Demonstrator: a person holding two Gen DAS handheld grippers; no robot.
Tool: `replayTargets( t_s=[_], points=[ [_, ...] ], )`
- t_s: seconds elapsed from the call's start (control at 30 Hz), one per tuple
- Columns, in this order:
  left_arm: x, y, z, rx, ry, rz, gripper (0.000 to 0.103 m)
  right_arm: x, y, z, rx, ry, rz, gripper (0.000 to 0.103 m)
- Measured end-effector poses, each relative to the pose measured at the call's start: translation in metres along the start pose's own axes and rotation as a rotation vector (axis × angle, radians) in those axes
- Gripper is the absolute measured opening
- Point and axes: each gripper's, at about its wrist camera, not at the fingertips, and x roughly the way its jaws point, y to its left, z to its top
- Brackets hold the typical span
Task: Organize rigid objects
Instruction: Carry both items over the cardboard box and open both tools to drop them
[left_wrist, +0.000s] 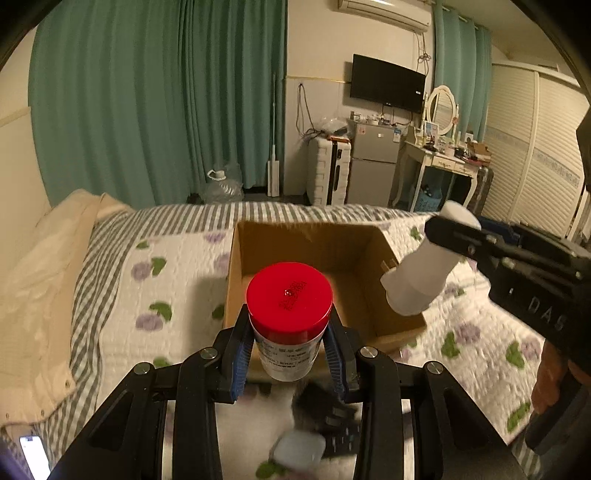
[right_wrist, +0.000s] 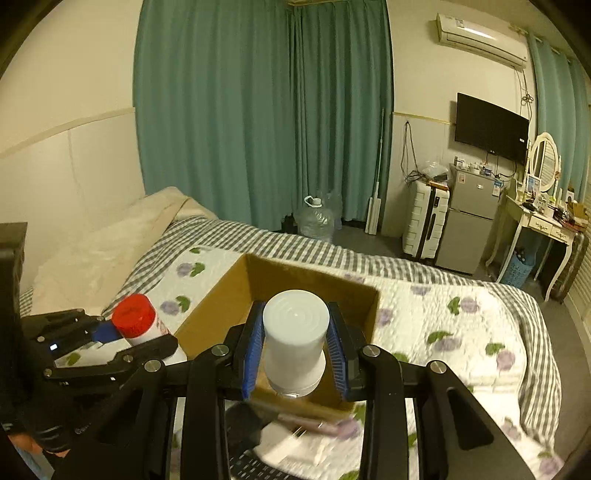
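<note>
Two containers are in the air at once, both near the open cardboard box (left_wrist: 314, 254) on the quilted bed (left_wrist: 177, 280). The left gripper (left_wrist: 290, 350) pinches a red-lidded jar (left_wrist: 289, 295) by its white body, just over the box's near wall. The right gripper (right_wrist: 295, 354) pinches a white bottle (right_wrist: 295, 339) around its waist, above the box's right side.

Collision looks like the main risk: in the left view the white bottle hangs tilted close to the jar, so lowering both together could knock one loose. Each grip is on a smooth round body, so a bump against the cardboard rim might twist it out.

Room inside the box seems ample and its floor looks bare. Small items lie blurred on the quilt just under the grippers, so the open space is forward and down, not back.
</note>
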Motion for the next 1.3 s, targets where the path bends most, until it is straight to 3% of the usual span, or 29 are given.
replayTargets(
  t_s=[0.2,0.4,0.57,0.7,0.73,0.77,0.8,1.07,1.3],
  points=[
    [0.059,-0.007,0.022,0.04,0.054,0.023,0.036,0.054,-0.025,-0.008,0.041,0.075,0.006,0.032],
    [0.114,-0.007,0.011,0.047,0.151,0.041,0.036,0.1,-0.041,-0.033,0.079,0.165,0.032,0.032],
    [0.132,-0.008,0.0,0.06,0.178,0.037,0.039,0.118,-0.043,-0.039,0.087,0.177,0.051,0.032],
    [0.127,-0.006,0.0,0.055,0.132,0.027,0.058,0.121,-0.048,-0.039,0.123,0.168,0.055,0.033],
    [0.126,-0.004,0.001,0.043,0.128,0.016,0.059,0.12,-0.047,-0.039,0.126,0.166,0.048,0.043],
    [0.125,-0.003,0.002,0.032,0.129,0.01,0.06,0.117,-0.049,-0.037,0.132,0.159,0.027,0.063],
    [0.122,-0.002,0.002,0.021,0.132,0.009,0.06,0.111,-0.052,-0.036,0.143,0.14,0.006,0.068],
    [0.072,-0.006,0.008,0.015,0.091,0.04,0.061,0.052,-0.062,-0.016,0.174,0.062,-0.033,0.077],
    [0.012,-0.014,-0.003,0.033,0.04,0.062,0.066,-0.012,-0.056,-0.021,0.128,0.043,-0.055,0.08]
  ],
)
